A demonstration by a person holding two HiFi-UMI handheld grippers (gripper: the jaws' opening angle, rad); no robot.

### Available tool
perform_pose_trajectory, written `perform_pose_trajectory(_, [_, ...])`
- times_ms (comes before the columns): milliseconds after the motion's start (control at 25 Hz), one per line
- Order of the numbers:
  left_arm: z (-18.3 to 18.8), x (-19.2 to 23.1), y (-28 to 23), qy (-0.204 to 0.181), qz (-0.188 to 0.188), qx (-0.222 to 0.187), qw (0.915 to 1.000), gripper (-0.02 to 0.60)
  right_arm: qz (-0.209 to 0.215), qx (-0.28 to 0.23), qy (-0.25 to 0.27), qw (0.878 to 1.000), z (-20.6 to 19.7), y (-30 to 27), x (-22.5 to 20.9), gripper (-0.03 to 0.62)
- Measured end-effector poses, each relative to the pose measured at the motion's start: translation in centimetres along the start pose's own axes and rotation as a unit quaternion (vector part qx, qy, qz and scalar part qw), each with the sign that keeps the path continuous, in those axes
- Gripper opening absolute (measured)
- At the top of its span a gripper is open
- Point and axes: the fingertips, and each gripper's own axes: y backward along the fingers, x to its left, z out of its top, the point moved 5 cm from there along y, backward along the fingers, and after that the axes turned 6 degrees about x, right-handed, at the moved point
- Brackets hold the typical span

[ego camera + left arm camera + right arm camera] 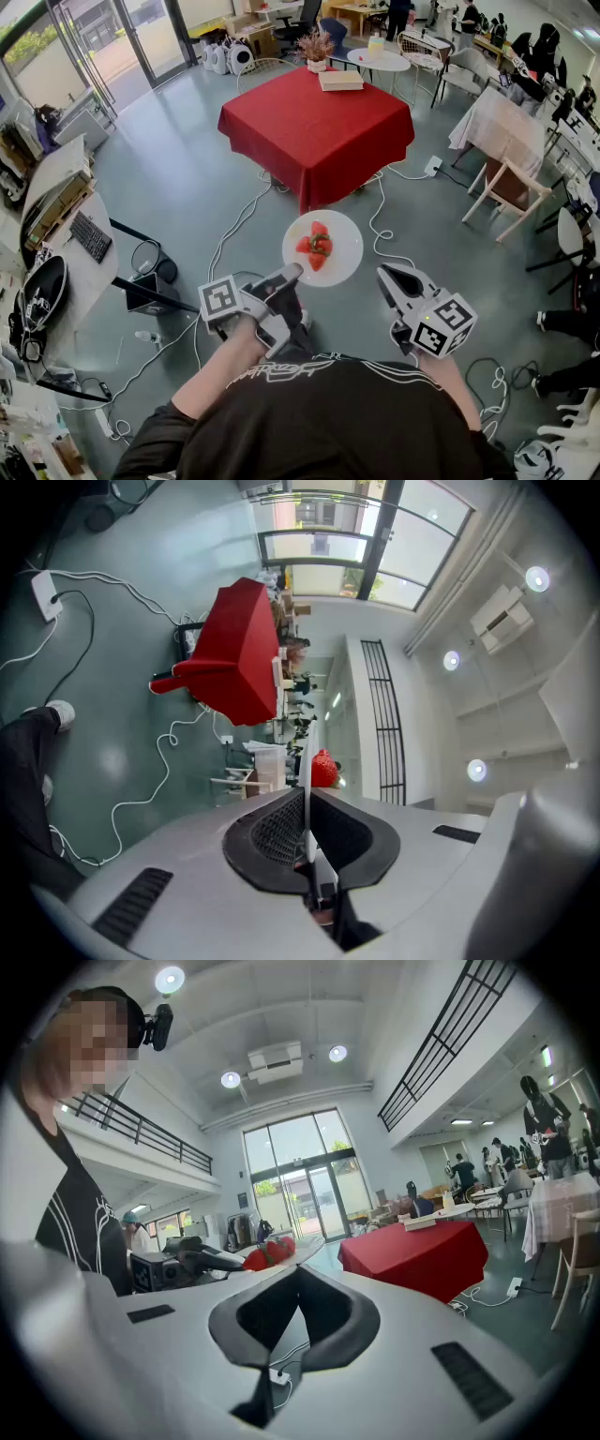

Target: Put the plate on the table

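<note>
A white plate (343,251) carrying red strawberries (317,246) hangs level above the grey floor, short of the red-clothed table (314,127). My left gripper (292,272) is shut on the plate's near-left rim. In the left gripper view the plate (305,761) runs edge-on between the pads, with a strawberry (324,769) beyond them. My right gripper (384,274) stands just right of the plate, apart from it, shut and holding nothing. The right gripper view shows its tips (298,1267) meeting, with the plate (305,1252), the strawberries (267,1253) and the red table (422,1255) beyond.
A book (340,81) and a potted plant (316,47) stand at the red table's far edge. White cables (234,230) trail over the floor. A desk with a keyboard (91,236) is at the left. Wooden chairs (506,192) and other tables stand at the right.
</note>
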Motion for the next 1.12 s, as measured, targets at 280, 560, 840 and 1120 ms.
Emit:
perform_pose_trajectory(280, [-0.7, -0.3, -0.6, 0.003, -0.002, 0.004, 1.0, 0.018, 0.0, -0.005, -0.016, 1.0, -0.1, 1.0, -0.6, 0.008])
perform_pose_trajectory(560, [-0.6, 0.7, -1.4, 0.012, 0.002, 0.009, 0.9999, 0.018, -0.006, -0.005, -0.024, 1.0, -0.6, 0.8, -1.4, 0.008])
perform_pose_trajectory(840, [0.9, 1.3, -2.9, 0.016, 0.002, 0.011, 0.9998, 0.018, -0.01, 0.007, -0.033, 0.999, -0.7, -0.6, -3.2, 0.008])
perform_pose_trajectory(1120, [5.0, 2.6, -5.4, 0.02, 0.005, 0.015, 0.9997, 0.018, -0.02, 0.023, -0.051, 0.998, -1.1, -4.1, -6.7, 0.008])
